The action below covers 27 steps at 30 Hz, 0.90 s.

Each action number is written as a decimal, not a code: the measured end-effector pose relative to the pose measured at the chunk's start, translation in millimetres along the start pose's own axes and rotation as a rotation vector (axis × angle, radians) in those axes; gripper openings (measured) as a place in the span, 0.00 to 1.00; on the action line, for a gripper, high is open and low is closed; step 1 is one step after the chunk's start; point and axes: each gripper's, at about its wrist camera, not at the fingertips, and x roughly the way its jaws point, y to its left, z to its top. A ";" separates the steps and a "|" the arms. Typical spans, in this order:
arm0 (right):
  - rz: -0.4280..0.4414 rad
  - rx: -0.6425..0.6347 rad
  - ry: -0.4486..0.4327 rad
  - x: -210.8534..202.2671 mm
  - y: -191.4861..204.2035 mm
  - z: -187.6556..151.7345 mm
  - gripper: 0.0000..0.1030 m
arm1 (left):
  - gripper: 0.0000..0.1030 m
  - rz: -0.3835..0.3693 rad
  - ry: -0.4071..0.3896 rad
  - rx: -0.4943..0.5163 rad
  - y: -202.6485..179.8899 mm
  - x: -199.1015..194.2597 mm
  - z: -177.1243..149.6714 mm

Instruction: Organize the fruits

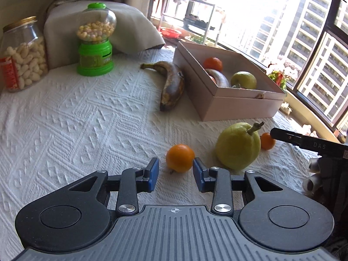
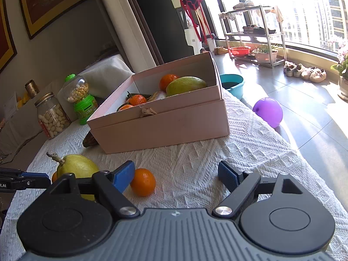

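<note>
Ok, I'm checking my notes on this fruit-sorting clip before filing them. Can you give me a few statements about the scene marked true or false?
1. A dark, overripe banana lies on the cloth beside the box. True.
2. The left gripper is clamped on an orange. False: the small orange sits just ahead of its open jaws, ungripped.
3. The box is empty. False: it holds oranges and green fruit.
4. A big yellow-green stemmed fruit sits on the cloth outside the box. True.
5. The right gripper holds nothing. True.

A banana [image 1: 171, 84] lies left of the box [image 1: 237, 106]; nearer, an orange [image 1: 180, 158] left of a pear [image 1: 238, 145].
</note>
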 end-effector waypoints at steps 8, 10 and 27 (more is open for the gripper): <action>-0.008 -0.011 0.005 1.1 3.0 0.9 0.83 | 0.38 -0.056 -0.023 -0.197 15.9 9.4 -5.5; -0.009 -0.012 0.005 1.4 3.6 0.9 0.83 | 0.38 -0.072 -0.031 -0.204 14.7 13.7 -2.1; -0.060 -0.158 0.007 -3.9 26.5 -0.4 0.86 | 0.37 -0.080 -0.067 0.089 -25.9 23.6 4.8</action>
